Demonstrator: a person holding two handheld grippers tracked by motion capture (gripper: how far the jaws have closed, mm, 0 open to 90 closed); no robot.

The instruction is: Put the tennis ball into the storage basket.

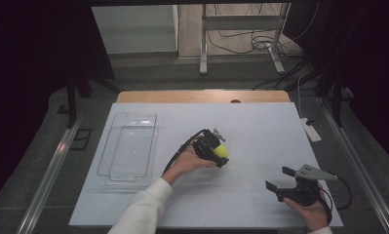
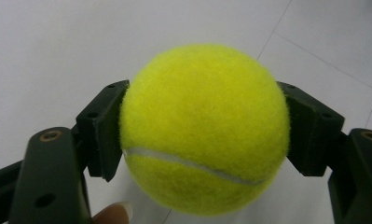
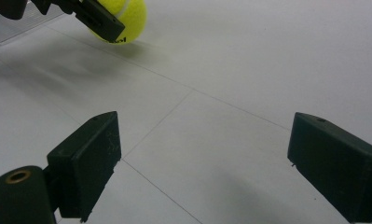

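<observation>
A yellow tennis ball (image 1: 222,151) sits between the jaws of my left gripper (image 1: 220,154) near the middle of the white table. In the left gripper view both black pads press the sides of the ball (image 2: 203,128), so that gripper (image 2: 203,130) is shut on it. The right gripper view catches the ball (image 3: 127,21) at its top left, held by the other gripper's jaw. My right gripper (image 1: 280,178) is at the front right of the table, jaws wide apart with nothing between them, and the same gripper (image 3: 202,158) hangs over bare tabletop.
A clear plastic tray (image 1: 128,146) lies on the left part of the white table sheet (image 1: 260,126). A white power strip (image 1: 311,130) lies at the table's right edge. Metal stand legs and cables are on the floor beyond the table.
</observation>
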